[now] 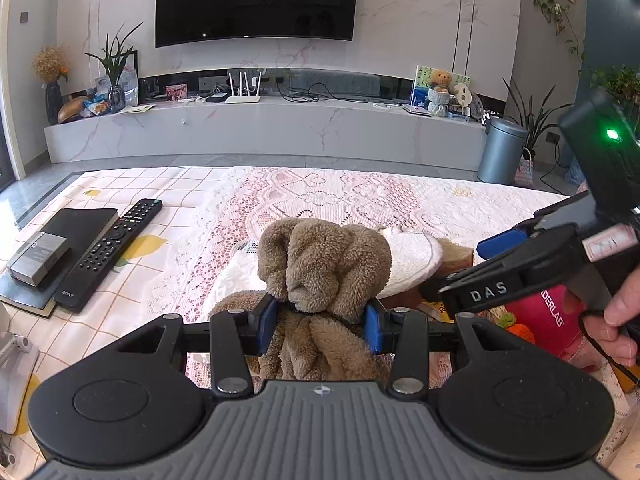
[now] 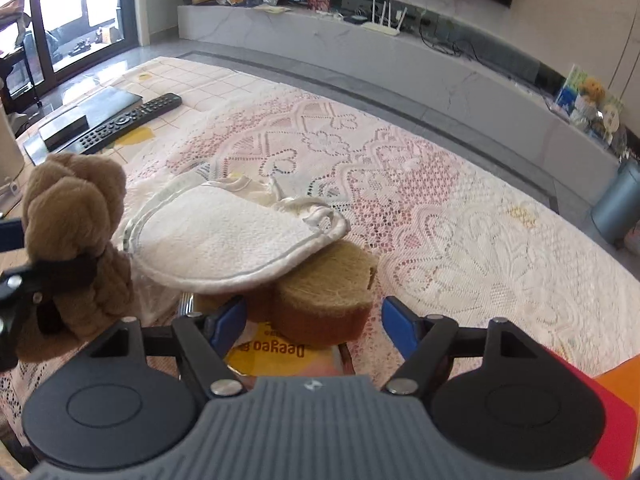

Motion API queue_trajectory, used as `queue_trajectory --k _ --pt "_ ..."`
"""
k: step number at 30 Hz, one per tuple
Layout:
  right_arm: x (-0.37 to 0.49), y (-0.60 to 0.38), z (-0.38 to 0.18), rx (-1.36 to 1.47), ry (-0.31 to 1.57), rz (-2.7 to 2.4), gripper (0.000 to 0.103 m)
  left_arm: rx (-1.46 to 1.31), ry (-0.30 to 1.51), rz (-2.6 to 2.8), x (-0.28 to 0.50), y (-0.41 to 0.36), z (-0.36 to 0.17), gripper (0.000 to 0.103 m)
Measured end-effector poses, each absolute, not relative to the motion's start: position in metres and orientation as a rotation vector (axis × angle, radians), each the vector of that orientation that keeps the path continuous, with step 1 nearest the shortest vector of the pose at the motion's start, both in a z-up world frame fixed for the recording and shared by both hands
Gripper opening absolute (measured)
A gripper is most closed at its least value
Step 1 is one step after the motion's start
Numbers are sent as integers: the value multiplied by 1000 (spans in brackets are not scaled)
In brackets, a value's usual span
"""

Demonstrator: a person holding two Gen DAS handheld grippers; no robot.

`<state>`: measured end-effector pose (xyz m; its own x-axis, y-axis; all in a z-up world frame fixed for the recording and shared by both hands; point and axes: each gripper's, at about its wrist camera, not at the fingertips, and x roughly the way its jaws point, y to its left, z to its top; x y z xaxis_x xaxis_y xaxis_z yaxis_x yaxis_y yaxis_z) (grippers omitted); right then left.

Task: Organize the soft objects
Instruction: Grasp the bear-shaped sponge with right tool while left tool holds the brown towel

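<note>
The left gripper point(image 1: 322, 322) is clamped on the bunched brown fleece cloth point(image 1: 324, 264) at its dark band, holding it upright above the lace-covered table point(image 1: 360, 196). The right gripper point(image 2: 314, 322) is the nearer one to the tan sponge point(image 2: 328, 300), its blue fingers point(image 2: 230, 320) spread wide and empty, the sponge dead ahead at twelve o'clock just past the tips. The white mitt point(image 2: 224, 244) overlaps the sponge's top from ten o'clock, its long axis running left to right, so I'd judge a straight reach would catch it.
</note>
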<state>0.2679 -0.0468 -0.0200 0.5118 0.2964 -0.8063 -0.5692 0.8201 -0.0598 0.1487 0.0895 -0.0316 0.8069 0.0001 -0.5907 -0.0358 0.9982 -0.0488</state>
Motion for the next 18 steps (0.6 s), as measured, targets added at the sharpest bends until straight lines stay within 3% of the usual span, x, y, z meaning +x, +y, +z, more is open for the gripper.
queue_trajectory --k 4,5,6,7,18 --pt "269 -47 -23 -282 921 578 74 -43 634 16 150 88 -31 50" --pt "266 -45 -23 -294 909 578 67 -41 634 15 150 88 -31 50" --pt "263 -44 -23 -313 896 573 50 -41 634 15 150 88 -31 50" --pt "261 -44 -23 -327 890 569 46 -40 635 15 150 87 -31 50" --pt "207 -55 10 -346 741 503 34 -63 620 24 146 88 -28 50"
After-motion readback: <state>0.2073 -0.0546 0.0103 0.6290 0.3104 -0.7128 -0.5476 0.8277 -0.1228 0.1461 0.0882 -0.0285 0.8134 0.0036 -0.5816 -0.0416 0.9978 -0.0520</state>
